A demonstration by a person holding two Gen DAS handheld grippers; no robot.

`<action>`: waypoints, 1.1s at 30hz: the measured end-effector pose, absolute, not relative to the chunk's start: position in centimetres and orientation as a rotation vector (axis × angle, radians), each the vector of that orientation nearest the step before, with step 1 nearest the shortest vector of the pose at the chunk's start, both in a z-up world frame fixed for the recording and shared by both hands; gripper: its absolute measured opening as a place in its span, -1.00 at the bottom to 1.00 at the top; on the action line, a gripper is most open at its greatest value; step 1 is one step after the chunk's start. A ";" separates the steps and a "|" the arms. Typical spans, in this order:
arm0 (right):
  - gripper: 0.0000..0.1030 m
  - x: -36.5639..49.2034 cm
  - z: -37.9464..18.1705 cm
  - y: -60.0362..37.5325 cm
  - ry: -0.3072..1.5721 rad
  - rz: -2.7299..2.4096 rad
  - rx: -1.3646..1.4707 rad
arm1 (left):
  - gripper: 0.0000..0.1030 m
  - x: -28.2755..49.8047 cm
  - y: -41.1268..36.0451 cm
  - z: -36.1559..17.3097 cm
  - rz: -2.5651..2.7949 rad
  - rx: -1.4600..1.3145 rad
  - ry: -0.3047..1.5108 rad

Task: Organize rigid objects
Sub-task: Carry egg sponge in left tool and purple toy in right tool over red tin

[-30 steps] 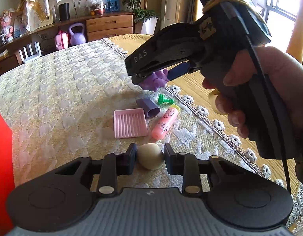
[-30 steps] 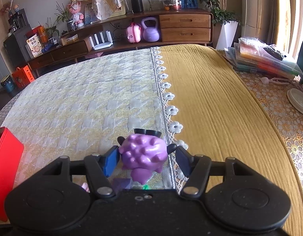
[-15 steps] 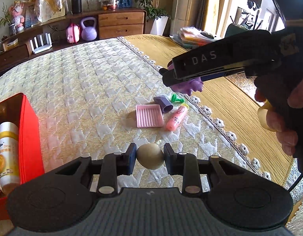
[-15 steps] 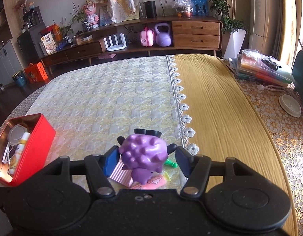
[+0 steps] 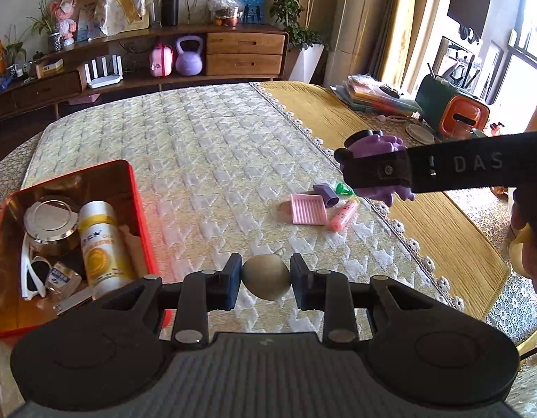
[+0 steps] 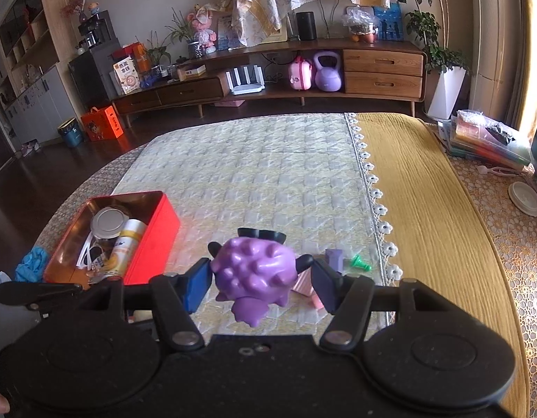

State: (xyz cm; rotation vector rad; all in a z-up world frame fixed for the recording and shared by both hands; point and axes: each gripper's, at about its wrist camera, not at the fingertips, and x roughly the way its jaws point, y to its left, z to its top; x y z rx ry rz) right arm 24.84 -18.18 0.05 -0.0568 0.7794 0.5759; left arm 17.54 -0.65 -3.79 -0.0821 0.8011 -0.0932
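My left gripper (image 5: 266, 277) is shut on a beige egg-shaped ball (image 5: 266, 276), held above the quilted cloth. My right gripper (image 6: 258, 275) is shut on a purple knobbly toy figure (image 6: 256, 271), raised in the air; it also shows at the right of the left wrist view (image 5: 374, 146). A red box (image 5: 136, 202) at the left holds a jar, a yellow-white bottle and white sunglasses; it also shows in the right wrist view (image 6: 153, 240). On the cloth lie a pink ridged tray (image 5: 308, 209), a purple cap (image 5: 325, 193), a green piece (image 5: 343, 189) and a pink tube (image 5: 343, 215).
The quilted cloth (image 5: 205, 160) meets a mustard cloth (image 5: 442, 230) along a lace flower edge. Stacked folders (image 5: 379, 95), a white dish (image 5: 419, 134) and a green-orange box (image 5: 452, 111) stand at the far right. A blue rag (image 6: 33, 263) lies left of the red box.
Both grippers have pulled back and risen, each still holding its object. The red box has come fully into view at the left. The right gripper has moved rightward in the left view.
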 end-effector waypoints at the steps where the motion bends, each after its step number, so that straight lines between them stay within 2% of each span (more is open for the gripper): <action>1: 0.20 24.4 0.3 -17.7 0.776 0.583 -0.060 | -0.43 17.2 -0.1 -3.5 -0.086 -0.085 0.796; 18: 0.20 20.3 1.5 -9.1 0.764 0.701 -0.150 | -0.43 13.4 9.8 -1.5 0.029 -0.108 0.775; 33: 0.20 20.5 -0.7 -1.5 0.768 0.764 -0.252 | -0.43 16.1 17.7 -4.2 0.138 -0.171 0.843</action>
